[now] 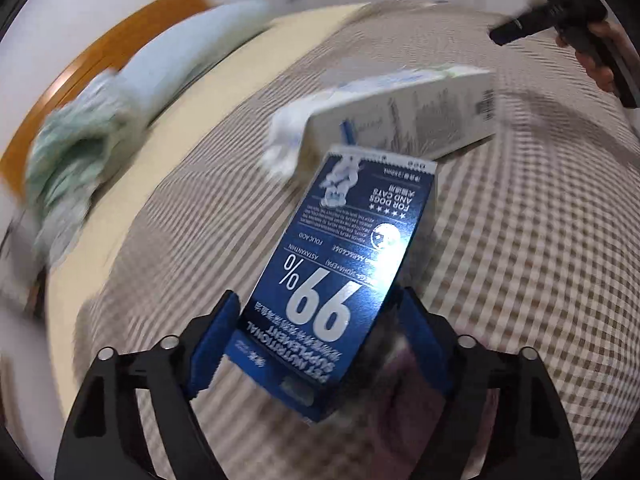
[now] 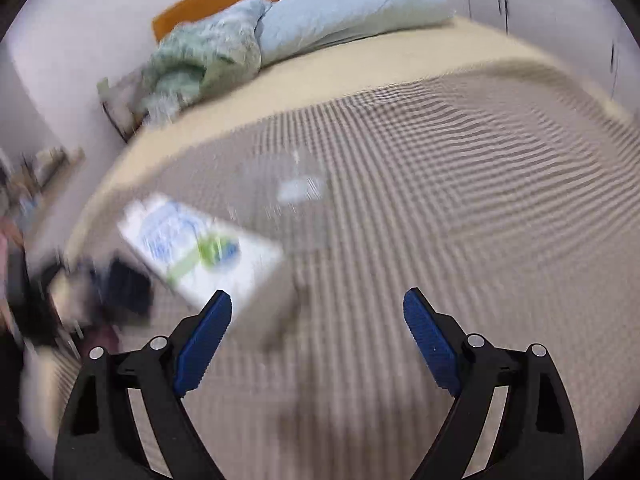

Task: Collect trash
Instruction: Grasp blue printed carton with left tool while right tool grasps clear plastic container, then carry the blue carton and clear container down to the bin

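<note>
Holding the blue box (image 1: 340,280) between its fingers (image 1: 216,344), the left gripper (image 1: 316,340) points down at the checked blanket (image 1: 520,260) on the bed (image 1: 248,52). Both pads seem to touch the sides of the box, so I judge it as clamped, but only near the lower end; most of the box sticks out forward. Just behind it lies a white box (image 1: 400,108) with crumpled tissue (image 1: 284,140) at its left end, both on the blanket.

The right gripper (image 2: 316,340) has its fingers (image 2: 432,344) wide apart with nothing between them. Its view is blurred. The white box (image 2: 200,248) is near its left finger, and further away a small pale thing (image 2: 302,190) rests on the blanket; I cannot tell what it is.

Several things could go wrong from here. The grip on the blue box is near one end, so the box may swing or slip out if the hand turns quickly, and thin cardboard can be crushed under a hard squeeze. The white box is broad, so the right fingers may not span it flat and could push it along the soft blanket instead. The two grippers work close together over the same trash and may collide. The light tissue could be knocked aside and missed.
</note>
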`<state>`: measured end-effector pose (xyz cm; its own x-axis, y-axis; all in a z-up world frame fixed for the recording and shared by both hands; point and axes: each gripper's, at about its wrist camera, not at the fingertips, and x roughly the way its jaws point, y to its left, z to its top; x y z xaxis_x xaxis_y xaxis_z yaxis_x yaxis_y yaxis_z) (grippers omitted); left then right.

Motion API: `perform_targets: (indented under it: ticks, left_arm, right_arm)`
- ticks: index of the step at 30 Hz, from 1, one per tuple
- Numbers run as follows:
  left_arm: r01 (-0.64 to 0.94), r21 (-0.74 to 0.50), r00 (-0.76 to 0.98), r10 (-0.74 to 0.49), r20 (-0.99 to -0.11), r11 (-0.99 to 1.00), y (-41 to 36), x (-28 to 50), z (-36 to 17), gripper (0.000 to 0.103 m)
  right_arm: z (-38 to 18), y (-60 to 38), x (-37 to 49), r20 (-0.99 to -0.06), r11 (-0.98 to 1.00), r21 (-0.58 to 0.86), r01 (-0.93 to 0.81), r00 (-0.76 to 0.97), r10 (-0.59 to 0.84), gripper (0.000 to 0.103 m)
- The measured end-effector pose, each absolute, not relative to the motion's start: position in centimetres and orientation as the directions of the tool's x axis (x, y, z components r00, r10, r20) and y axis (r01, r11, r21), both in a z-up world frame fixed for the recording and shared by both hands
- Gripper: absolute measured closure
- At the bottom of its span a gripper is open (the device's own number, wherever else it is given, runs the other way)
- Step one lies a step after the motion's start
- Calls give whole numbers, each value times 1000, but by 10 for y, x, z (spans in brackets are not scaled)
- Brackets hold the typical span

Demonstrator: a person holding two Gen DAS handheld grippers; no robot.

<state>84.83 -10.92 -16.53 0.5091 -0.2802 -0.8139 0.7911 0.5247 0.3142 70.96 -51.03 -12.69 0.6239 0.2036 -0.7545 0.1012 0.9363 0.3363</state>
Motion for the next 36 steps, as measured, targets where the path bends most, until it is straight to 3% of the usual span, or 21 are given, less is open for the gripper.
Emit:
perform_targets:
  ticks: [3, 5, 7, 12, 13, 14, 16, 18, 21, 26, 32, 36]
  left_arm:
    - [763, 304, 496, -215, -841, 571, -90, 842, -164, 26]
    - [752, 221, 463, -259, -848, 621, -79, 845, -159, 25]
    - [764, 160, 425, -301, -854, 626, -71, 844, -160, 9]
    - [769, 99, 409, -367, -836, 631, -51, 845, -165, 8]
    - [759, 68, 395, -375, -839, 648, -52, 851, -168, 8]
    - [739, 27, 381, -385, -841, 673, -53, 857, -170, 8]
    - [698, -8, 388, -387, -837, 716, -53, 862, -167, 22]
    - [669, 27, 427, -355, -832, 742, -56, 855, -163, 25]
    - [591, 101, 509, -273, -817, 800, -46, 843, -147, 28]
    - [397, 60, 596, -207, -776, 916, -14, 828, -91, 35]
    - [295, 15, 676, -198, -709, 955, 22, 759, -22, 38]
    - [278, -17, 672, -207, -711, 960, 29, 712, 2, 38]
  right_arm:
    - [-147, -525, 757, -714, 851, 510, 122, 612, 341, 19]
    - [-162, -525, 785, -701, 811, 570, 133, 594, 395, 19]
    - [-180, -527, 803, -690, 759, 626, 176, 579, 435, 19]
    - [-221, -525, 821, -578, 565, 794, 226, 569, 585, 19]
    - [-224, -522, 823, -562, 542, 809, 227, 571, 599, 26]
    - [-225, -517, 823, -571, 545, 803, 241, 574, 587, 41]
    - [-221, -515, 823, -578, 550, 797, 248, 575, 579, 42]
    - [-209, -503, 826, -606, 605, 763, 229, 581, 544, 43]
    - [-182, -505, 817, -598, 640, 740, 206, 637, 486, 45]
    - [-128, -518, 785, -615, 721, 654, 229, 717, 330, 47]
    - [-69, -529, 692, -620, 786, 566, 247, 756, 209, 48]
    - [-46, -530, 622, -644, 830, 504, 240, 745, 176, 48]
